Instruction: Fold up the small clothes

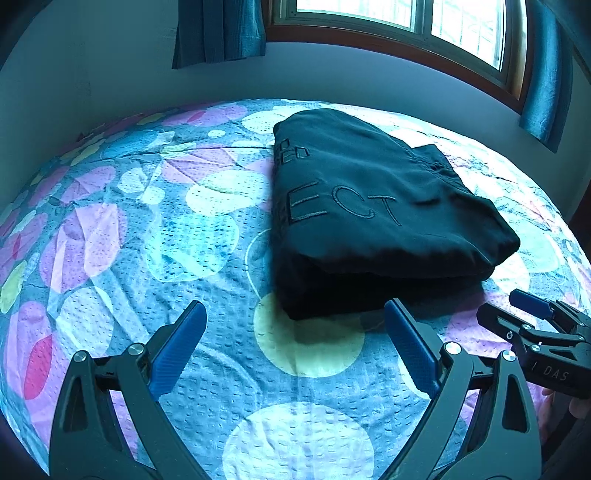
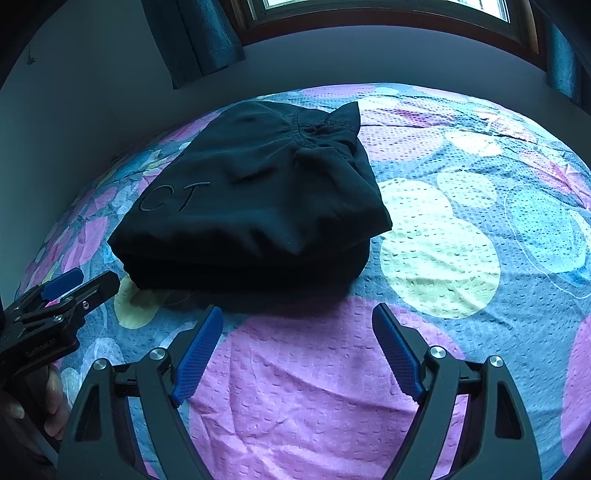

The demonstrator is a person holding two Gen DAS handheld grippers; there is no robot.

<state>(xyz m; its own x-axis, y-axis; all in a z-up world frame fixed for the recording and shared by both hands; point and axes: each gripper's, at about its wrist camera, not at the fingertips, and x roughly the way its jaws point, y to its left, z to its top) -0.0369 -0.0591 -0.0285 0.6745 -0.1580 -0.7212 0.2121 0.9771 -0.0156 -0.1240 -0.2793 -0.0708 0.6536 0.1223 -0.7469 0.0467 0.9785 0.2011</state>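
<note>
Daylight enters through the window at the far wall and blows out to white glare there. The room reads dim with a blue-green cast. The dark garment loses detail and throws a soft shadow onto the bed. Fisheye bending curves the edges; corners vignette black.

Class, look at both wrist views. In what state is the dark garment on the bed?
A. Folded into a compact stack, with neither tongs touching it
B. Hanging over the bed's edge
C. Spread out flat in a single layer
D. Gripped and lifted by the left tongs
A: the dark garment lies in stacked layers on the bedspread, while the left tongs and right tongs stand open, short of it.
</note>
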